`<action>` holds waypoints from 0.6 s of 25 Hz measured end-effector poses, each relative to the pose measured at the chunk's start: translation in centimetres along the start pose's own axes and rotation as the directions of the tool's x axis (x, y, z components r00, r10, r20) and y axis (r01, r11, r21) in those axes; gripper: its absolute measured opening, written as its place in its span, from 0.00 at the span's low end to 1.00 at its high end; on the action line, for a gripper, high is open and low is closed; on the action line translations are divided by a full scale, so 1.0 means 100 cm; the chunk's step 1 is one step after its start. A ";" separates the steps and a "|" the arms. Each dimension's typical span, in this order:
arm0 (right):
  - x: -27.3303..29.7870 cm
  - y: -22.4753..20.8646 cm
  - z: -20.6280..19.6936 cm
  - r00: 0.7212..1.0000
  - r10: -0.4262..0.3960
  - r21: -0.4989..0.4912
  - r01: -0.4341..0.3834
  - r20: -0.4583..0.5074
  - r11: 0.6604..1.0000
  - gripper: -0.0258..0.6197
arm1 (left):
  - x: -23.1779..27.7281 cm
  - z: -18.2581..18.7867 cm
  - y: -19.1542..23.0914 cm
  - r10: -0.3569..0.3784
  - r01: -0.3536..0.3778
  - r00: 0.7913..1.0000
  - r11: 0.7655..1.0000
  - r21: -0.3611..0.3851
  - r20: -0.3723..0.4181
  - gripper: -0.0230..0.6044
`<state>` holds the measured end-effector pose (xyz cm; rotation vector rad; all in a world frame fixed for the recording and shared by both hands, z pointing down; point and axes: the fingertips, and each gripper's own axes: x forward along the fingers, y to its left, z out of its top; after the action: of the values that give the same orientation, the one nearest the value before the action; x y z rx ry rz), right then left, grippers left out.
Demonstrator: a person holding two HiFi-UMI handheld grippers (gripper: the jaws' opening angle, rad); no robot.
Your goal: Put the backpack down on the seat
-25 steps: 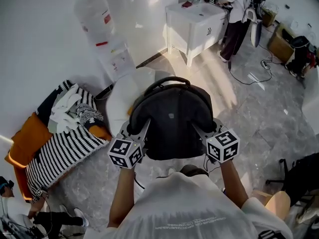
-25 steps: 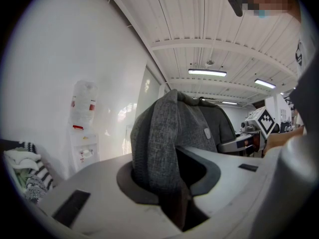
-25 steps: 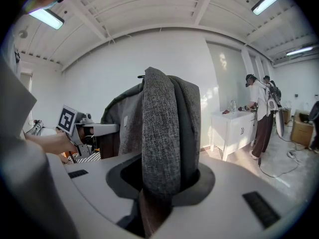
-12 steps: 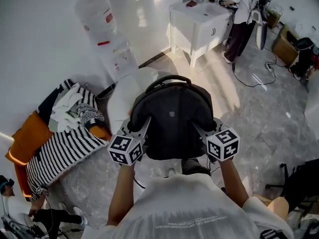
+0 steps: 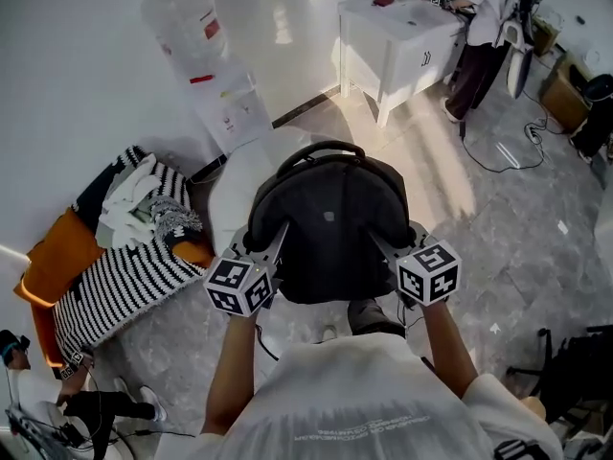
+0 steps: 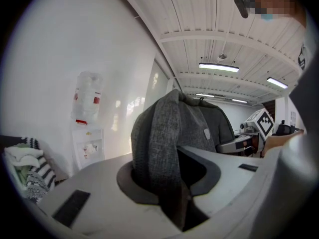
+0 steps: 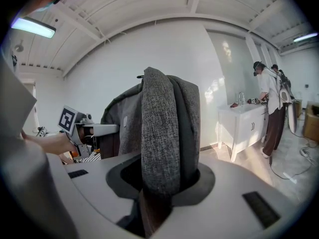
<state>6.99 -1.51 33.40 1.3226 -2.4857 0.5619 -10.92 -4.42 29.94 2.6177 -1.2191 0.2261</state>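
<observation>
A dark grey backpack point(image 5: 330, 220) hangs in front of me, held up between both grippers, its top handle toward the wall. My left gripper point(image 5: 275, 244) is shut on its left side; in the left gripper view the grey fabric point(image 6: 158, 143) fills the jaws of the left gripper point(image 6: 172, 185). My right gripper point(image 5: 382, 246) is shut on the right side, and in the right gripper view a thick fold of the backpack point(image 7: 160, 133) stands between the jaws of the right gripper point(image 7: 158, 185). The white round seat point(image 5: 235, 185) lies under and left of the backpack, partly hidden by it.
A water dispenser point(image 5: 209, 70) stands against the wall behind the seat. A striped and orange pile of cushions and clothes point(image 5: 120, 266) lies at the left. A white cabinet point(image 5: 397, 32) with a person point(image 5: 484, 36) beside it stands at the back right. Cables point(image 5: 508, 151) run over the floor.
The backpack and both grippers have travelled together across the room; the cabinet has slid rightward in the head view. Both grips are unchanged.
</observation>
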 end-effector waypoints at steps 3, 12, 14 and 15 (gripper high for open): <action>0.014 -0.009 -0.002 1.000 0.016 -0.003 -0.016 0.001 1.000 0.21 | 0.010 -0.004 0.008 0.018 -0.018 1.000 1.000 0.000 -0.001 0.22; 0.051 -0.037 -0.010 0.999 0.039 0.007 -0.039 -0.022 0.999 0.21 | 0.043 -0.021 0.031 0.037 -0.038 0.999 0.999 -0.020 -0.022 0.22; 0.063 -0.043 -0.005 0.998 0.051 0.016 -0.050 -0.036 0.999 0.21 | 0.052 -0.019 0.041 0.045 -0.046 0.998 0.999 -0.028 -0.034 0.22; 0.069 -0.047 -0.001 0.997 0.058 0.019 -0.057 -0.045 0.998 0.21 | 0.057 -0.017 0.046 0.050 -0.052 0.998 0.998 -0.034 -0.039 0.22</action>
<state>7.10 -8.92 37.28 1.2347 -2.4943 0.6215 -10.87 -11.01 33.63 2.5430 -1.2666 0.2610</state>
